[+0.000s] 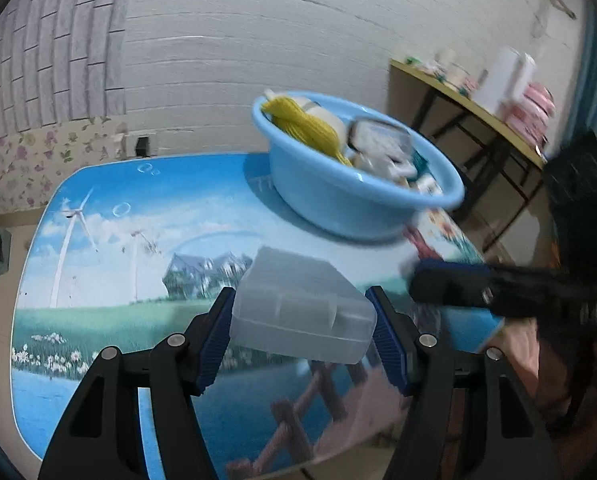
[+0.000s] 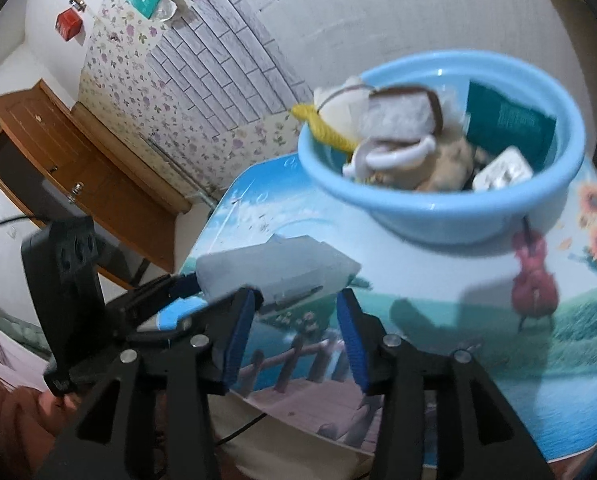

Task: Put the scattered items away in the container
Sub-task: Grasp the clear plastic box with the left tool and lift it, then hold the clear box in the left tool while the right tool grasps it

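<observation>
My left gripper point(image 1: 300, 300) is shut on a translucent plastic box point(image 1: 298, 304), its blue pads pressing both ends, and holds it tilted above the table. A light blue basin point(image 1: 362, 208) stands beyond it on the table, filled with a yellow cord skein point(image 1: 306, 128) and several other items. In the right wrist view the same box point(image 2: 278, 268) hangs in front of the basin point(image 2: 438, 216), held by the left gripper point(image 2: 178, 292) coming in from the left. My right gripper point(image 2: 298, 300) is open just below the box's near edge, gripping nothing. It also shows as a blurred black shape, the right gripper point(image 1: 438, 284), in the left wrist view.
The table point(image 1: 138, 240) has a printed landscape cover, and its near edge runs under both grippers. A side table point(image 1: 478, 104) with bottles and packets stands at the back right. A wooden door point(image 2: 58, 152) is off to the left.
</observation>
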### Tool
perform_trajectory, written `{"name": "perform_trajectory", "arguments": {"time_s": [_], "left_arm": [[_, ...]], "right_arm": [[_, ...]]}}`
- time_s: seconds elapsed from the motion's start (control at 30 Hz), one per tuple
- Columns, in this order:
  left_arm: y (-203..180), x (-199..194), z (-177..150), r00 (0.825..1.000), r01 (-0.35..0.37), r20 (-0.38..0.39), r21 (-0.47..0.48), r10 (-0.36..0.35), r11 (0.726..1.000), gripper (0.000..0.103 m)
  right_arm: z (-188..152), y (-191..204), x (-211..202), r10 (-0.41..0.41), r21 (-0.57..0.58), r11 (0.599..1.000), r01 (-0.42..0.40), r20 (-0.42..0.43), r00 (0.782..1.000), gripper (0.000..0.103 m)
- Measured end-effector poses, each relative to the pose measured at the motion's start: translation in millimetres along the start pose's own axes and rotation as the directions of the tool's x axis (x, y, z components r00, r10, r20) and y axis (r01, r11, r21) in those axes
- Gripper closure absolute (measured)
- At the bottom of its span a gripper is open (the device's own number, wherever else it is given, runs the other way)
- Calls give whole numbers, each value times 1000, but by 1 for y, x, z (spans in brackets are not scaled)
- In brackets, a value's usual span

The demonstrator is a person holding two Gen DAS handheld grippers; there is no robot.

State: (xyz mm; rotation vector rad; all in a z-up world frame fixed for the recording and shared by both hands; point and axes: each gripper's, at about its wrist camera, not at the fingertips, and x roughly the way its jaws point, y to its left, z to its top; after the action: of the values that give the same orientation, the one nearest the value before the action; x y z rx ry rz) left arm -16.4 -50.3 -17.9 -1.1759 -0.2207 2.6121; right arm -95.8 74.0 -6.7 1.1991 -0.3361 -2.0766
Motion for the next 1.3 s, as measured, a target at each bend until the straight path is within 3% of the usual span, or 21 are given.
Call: {"name": "perform_trajectory", "arguments": {"time_s": [0.2, 0.4, 0.77, 0.83, 0.9, 1.03, 1.3], "left_arm": [[-10, 9, -24, 997, 0, -83, 79, 6, 997, 39], [-18, 26, -37, 985, -67, -145, 151, 89, 986, 39], [-22, 49, -24, 977, -154, -121, 176, 177, 972, 35], [-22, 50, -22, 981, -147, -105, 169, 166, 975, 42], [-16, 46, -21, 985, -146, -75, 138, 157, 980, 42], [-14, 24, -18, 998, -60, 2, 95, 60, 994, 43], [-32, -6, -6, 997, -6, 82, 138, -5, 990, 42]], "right_arm": [[-6, -3, 14, 11, 33, 999, -9, -49, 999, 60], [-7, -2, 25, -11, 35, 999, 14, -83, 996, 60], [-10, -6, 27, -14, 33, 999, 18, -103, 995, 60], [-12, -8, 27, -14, 34, 999, 18, -106, 994, 60], [-13, -10, 26, -12, 41, 999, 17, -109, 994, 60], [-12, -13, 23, 20, 65, 998, -13, -96, 995, 60], [-1, -4, 9, 133, 58, 990, -132, -31, 991, 58]]}}
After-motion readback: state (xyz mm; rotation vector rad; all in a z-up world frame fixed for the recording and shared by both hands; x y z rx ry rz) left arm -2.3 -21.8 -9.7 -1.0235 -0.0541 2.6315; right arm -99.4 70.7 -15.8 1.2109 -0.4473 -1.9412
